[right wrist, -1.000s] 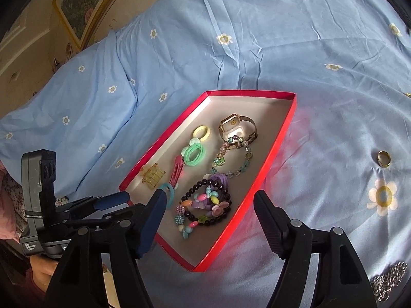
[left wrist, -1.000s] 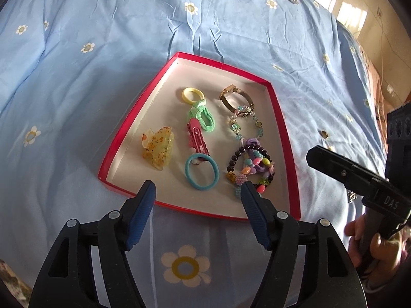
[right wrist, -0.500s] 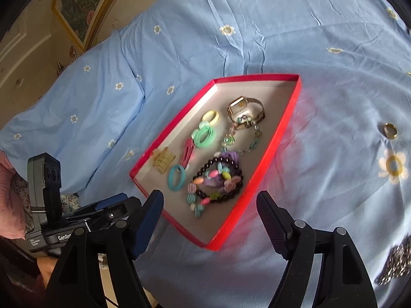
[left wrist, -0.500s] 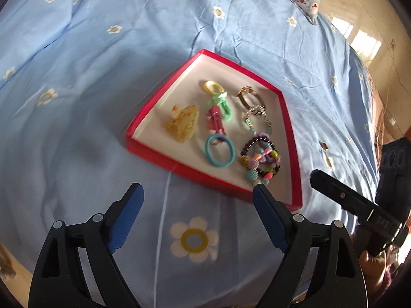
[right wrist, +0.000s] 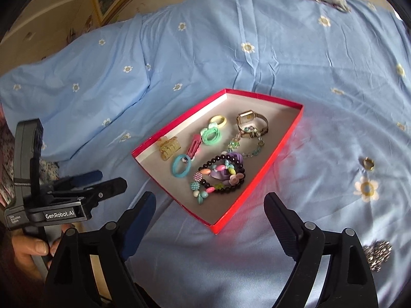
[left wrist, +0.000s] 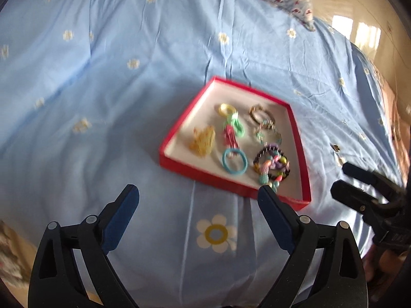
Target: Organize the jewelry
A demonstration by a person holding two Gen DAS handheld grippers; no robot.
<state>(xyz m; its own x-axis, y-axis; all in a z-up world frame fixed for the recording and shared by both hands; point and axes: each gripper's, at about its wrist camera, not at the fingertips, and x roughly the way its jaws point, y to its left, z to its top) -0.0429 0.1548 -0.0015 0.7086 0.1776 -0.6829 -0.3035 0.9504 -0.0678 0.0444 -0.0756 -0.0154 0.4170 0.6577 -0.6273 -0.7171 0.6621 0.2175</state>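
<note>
Red tray (right wrist: 272, 154) sits mid-frame, both claws (left wrist: 197, 205) (right wrist: 209, 205) opening, empty; the ring (right wrist: 367, 163) at right could sink into bedding.

Red tray (right wrist: 272, 159) on daisy-patterned light blue sheet (right wrist: 205, 59).

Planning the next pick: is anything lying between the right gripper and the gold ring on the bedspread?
Nothing visible does. The right gripper, jaws opening and empty, hangs over bare blue bedspread. The gold ring lies right of the red tray, outside it, with only flat fabric in between.
</note>
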